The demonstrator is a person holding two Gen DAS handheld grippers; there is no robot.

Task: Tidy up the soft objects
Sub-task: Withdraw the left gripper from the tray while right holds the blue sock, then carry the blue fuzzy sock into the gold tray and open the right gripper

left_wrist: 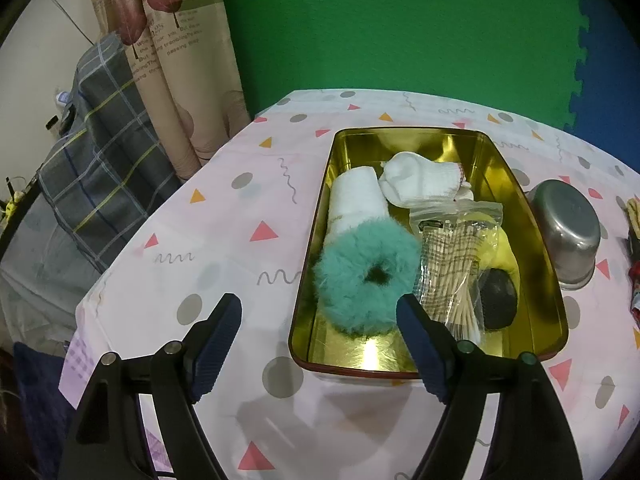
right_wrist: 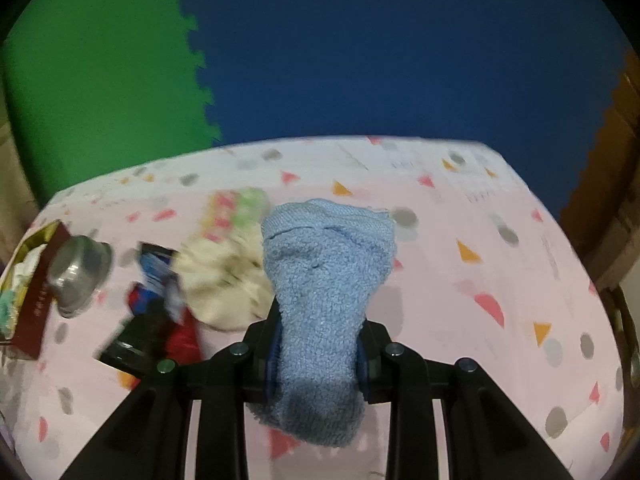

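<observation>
A gold tin box (left_wrist: 536, 248) on the table holds a teal fluffy scrunchie (left_wrist: 364, 276), a rolled white cloth (left_wrist: 356, 200), white socks (left_wrist: 424, 180), a bag of toothpicks (left_wrist: 452, 268) and a yellow and black item (left_wrist: 500, 280). My left gripper (left_wrist: 320, 320) is open and empty, just above the box's near left corner. My right gripper (right_wrist: 318, 344) is shut on a blue terry cloth (right_wrist: 324, 280) and holds it above the table. A cream scrunchie (right_wrist: 224, 280) lies to its left. The tin box also shows at the far left of the right wrist view (right_wrist: 36, 300).
A steel bowl (left_wrist: 568, 228) stands right of the box; it also shows in the right wrist view (right_wrist: 78, 276). Blurred dark and red items (right_wrist: 156, 312) and a patterned packet (right_wrist: 232, 212) lie near the cream scrunchie. A curtain (left_wrist: 168, 60) and plaid cloth (left_wrist: 100, 148) hang left of the table.
</observation>
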